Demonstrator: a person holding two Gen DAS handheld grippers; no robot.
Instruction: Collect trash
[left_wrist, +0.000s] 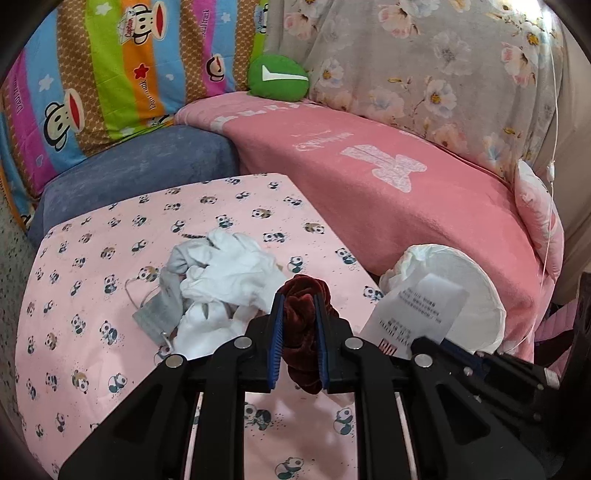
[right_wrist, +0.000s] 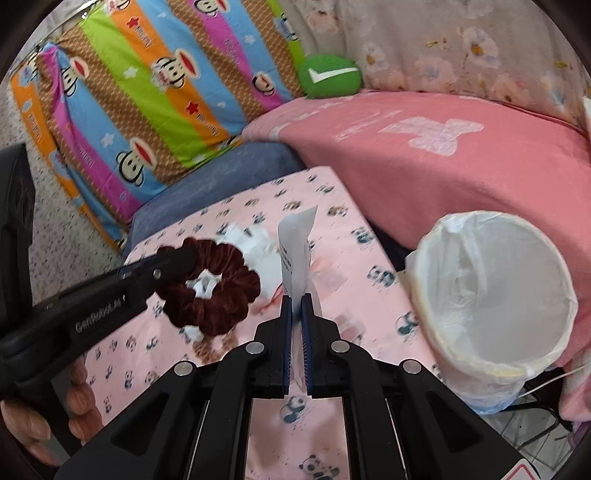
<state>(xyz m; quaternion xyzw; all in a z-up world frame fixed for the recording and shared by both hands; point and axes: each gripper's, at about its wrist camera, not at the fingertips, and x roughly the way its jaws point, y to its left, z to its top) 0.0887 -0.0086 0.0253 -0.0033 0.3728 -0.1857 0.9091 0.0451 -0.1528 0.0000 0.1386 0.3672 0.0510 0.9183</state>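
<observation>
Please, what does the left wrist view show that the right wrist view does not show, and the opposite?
Only the left wrist view shows the grey face mask beside the white gloves. Only the right wrist view shows the inside of the lined trash bin and the person's left hand. Both show the left gripper shut on the dark red scrunchie, the right gripper shut on the paper receipt, and the panda cloth.

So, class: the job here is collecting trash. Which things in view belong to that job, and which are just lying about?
Part of the job:
- paper slip, clamped in the right gripper
- dark red scrunchie, clamped in the left gripper
- lined bin
- white gloves and grey face mask on the panda cloth

Lying about:
- green cushion
- monkey-print bedding
- pink blanket
</observation>
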